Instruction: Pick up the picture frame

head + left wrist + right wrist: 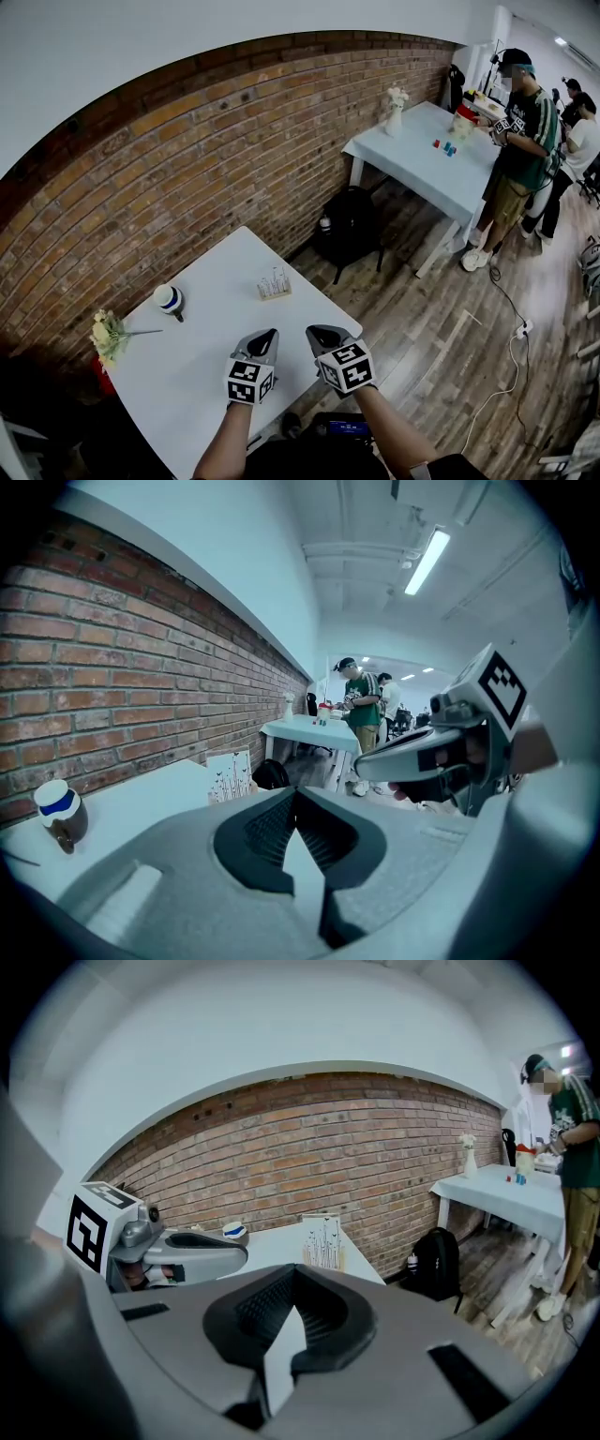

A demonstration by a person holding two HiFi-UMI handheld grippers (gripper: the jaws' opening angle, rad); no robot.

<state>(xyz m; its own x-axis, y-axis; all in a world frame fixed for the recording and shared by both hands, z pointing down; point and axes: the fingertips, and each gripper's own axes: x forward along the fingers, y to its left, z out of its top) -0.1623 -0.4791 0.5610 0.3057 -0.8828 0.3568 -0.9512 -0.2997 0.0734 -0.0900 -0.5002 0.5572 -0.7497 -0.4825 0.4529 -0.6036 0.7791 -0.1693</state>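
Pale wood picture frame [274,284] stands upright near the white desk's [211,314] far edge, apart from both grippers. Likely light, stiff, tippy; pinch its top edge. Left gripper [266,335] and right gripper [319,332]: jaws pressed together, empty.

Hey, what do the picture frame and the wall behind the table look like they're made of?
Picture frame: probably light unpainted wood, judging by its pale tan edge; the white front with thin dark plant drawings could be paper or glass-covered. Wall: bare red-brown brick with pale mortar lines, matte and rough.
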